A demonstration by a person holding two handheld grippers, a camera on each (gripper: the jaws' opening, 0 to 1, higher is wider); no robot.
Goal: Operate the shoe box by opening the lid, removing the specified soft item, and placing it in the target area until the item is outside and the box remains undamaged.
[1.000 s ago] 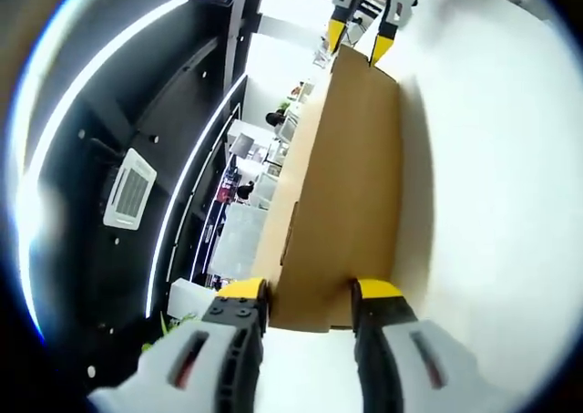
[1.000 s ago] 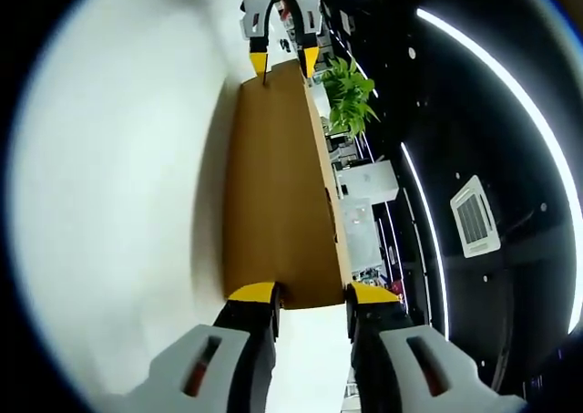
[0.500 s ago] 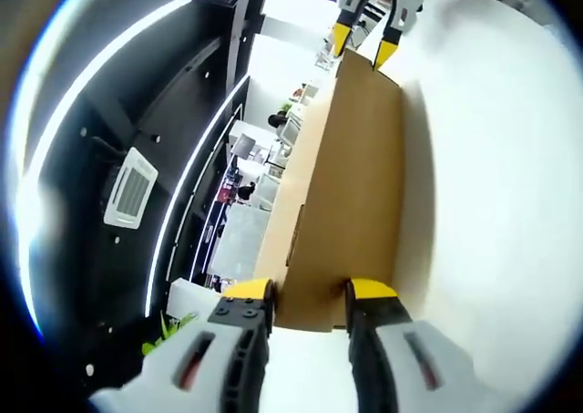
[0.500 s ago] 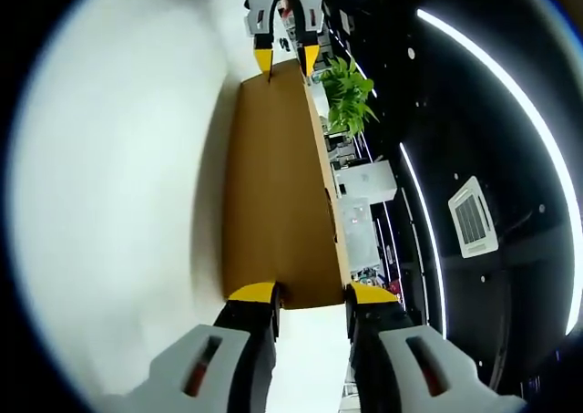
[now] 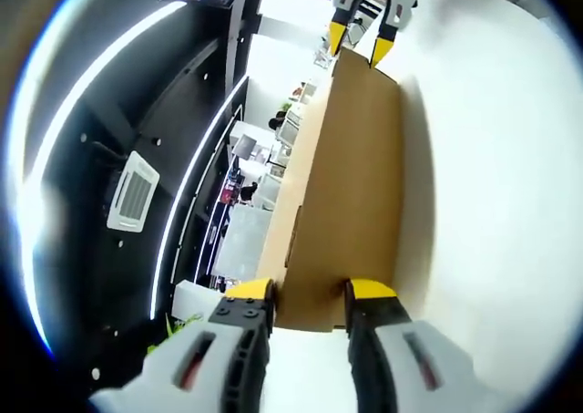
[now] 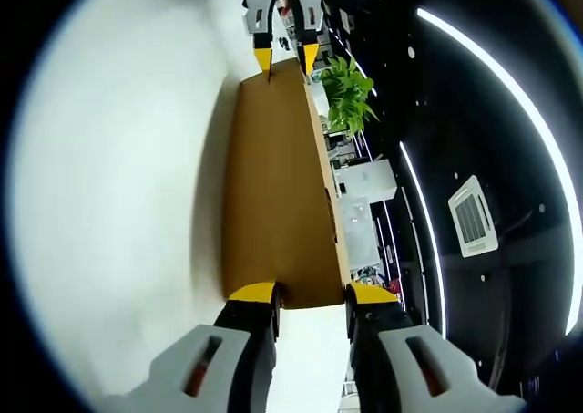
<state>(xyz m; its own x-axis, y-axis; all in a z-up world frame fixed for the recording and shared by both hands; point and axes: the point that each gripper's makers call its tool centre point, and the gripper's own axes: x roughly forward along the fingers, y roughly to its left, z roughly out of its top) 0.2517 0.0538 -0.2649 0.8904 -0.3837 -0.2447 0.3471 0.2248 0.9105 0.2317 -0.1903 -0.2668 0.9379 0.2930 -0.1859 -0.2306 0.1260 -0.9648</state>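
the white table takes up one whole side of each view, and the shoe box lies on it as a long brown cardboard slab running straight away from you. you are looking along its length from both ends, and in these views it appears closed; no soft item is visible, so it is presumably inside.

your left gripper has its yellow-tipped jaws set on either side of the near short end of the box, close against the cardboard. i judge it closed on that end, though the actual contact is hard to confirm. in the left gripper view the right gripper sits at the far end, jaws apart around that edge.

in the right gripper view the same arrangement mirrors itself: the right gripper straddles its end of the shoe box on the table, and the left gripper shows at the far end.

the step in hand looks like getting purchase on the lid from both ends. to do it well, make sure each pair of jaws is on the lid's lip and not the base wall, or the whole box will rise. lift both ends together and level, gently, so the cardboard does not crease or tear. keep the squeeze light; thin card buckles easily.

beyond the box stand a green plant and a ceiling vent.
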